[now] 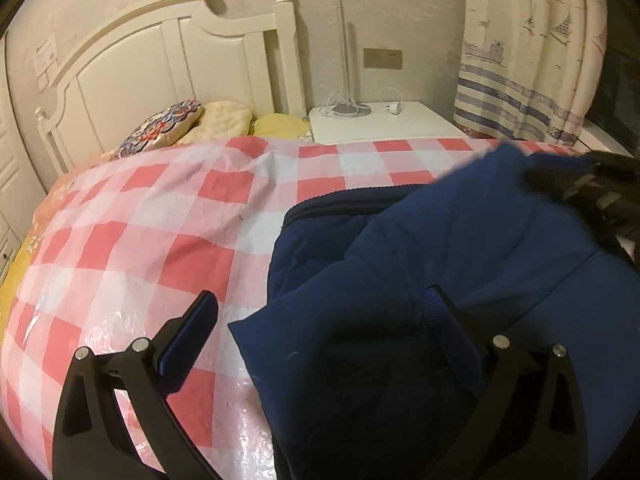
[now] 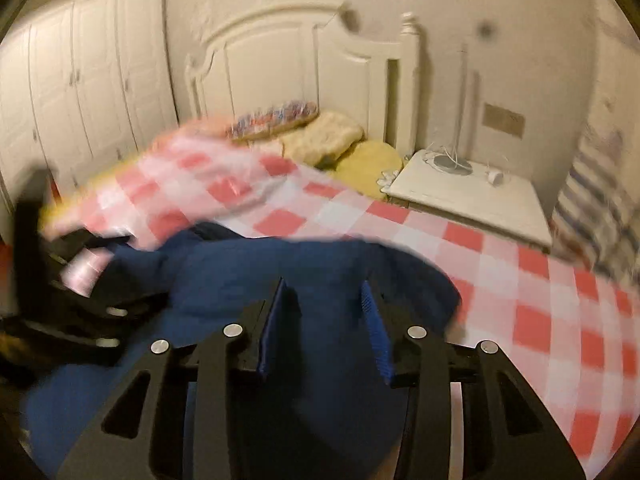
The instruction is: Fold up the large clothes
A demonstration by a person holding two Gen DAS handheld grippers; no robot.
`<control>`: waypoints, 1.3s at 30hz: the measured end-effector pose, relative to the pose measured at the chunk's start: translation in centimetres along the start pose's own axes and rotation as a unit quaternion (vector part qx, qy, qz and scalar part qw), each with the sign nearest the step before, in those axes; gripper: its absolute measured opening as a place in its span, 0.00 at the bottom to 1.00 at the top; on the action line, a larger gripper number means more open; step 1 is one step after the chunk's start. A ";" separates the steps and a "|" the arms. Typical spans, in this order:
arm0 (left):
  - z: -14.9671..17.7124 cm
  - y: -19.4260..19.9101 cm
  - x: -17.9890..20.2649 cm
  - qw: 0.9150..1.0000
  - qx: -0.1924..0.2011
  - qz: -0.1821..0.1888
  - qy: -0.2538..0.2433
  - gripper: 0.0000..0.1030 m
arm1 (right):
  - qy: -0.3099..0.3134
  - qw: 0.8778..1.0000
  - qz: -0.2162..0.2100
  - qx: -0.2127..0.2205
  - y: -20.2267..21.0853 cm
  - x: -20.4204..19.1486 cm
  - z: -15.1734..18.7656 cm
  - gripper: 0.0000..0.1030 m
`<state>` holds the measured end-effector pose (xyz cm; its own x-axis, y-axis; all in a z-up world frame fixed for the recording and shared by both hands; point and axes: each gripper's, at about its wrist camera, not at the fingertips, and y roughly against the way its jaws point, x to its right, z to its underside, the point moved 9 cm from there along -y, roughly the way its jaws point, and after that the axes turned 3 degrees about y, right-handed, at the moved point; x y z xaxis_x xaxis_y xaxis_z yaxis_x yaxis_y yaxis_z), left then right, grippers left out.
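Observation:
A dark blue padded jacket [image 1: 460,248] lies on a bed under a red-and-white checked cover [image 1: 140,232]. My left gripper [image 1: 322,324] stands wide open at the jacket's left edge. Its left finger is over the cover and its right finger [image 1: 444,320] over blue fabric, with nothing pinched. In the right wrist view, the jaws of my right gripper [image 2: 328,312] stand narrow with a thick fold of the jacket [image 2: 328,276] filling the gap. From the left wrist view the right gripper [image 1: 592,192] is a dark blur at the jacket's far right. The left gripper [image 2: 80,288] shows blurred in the right wrist view.
Several pillows [image 2: 320,136] lie against the white headboard [image 1: 168,60]. A white bedside table [image 2: 472,196] with a lamp base and cables stands beside the bed. A patterned curtain [image 1: 532,60] hangs on the right. White wardrobe doors [image 2: 80,92] line the left wall.

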<state>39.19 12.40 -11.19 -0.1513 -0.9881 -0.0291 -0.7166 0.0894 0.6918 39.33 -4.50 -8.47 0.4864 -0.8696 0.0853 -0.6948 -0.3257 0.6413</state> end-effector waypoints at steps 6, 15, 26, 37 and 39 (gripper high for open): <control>0.5 -2.0 -0.8 0.999 -0.028 0.028 0.035 0.98 | -0.007 0.998 -0.003 -0.065 -3.3 -0.8 2.1 0.40; 0.7 -2.8 -0.9 0.998 -0.037 0.034 0.043 0.98 | -0.020 0.999 0.006 -0.046 -4.1 -0.4 1.9 0.40; 0.6 -1.9 -0.9 0.999 -0.022 0.011 0.035 0.98 | -0.014 0.999 -0.023 0.039 12.0 -6.5 5.1 0.41; -2.9 8.9 1.0 0.985 0.040 -0.164 -0.021 0.98 | -0.024 0.999 -0.001 0.030 12.9 -9.8 11.2 0.43; -2.1 11.3 3.4 0.993 0.046 -0.110 -0.019 0.98 | -0.026 0.999 -0.001 0.033 13.0 -9.8 11.4 0.43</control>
<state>31.99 9.77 -1.93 -0.0093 -0.9798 -0.1999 -0.7943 -0.1142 0.5967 19.48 -4.42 -9.60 0.4614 -0.8862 0.0427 -0.7280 -0.3506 0.5892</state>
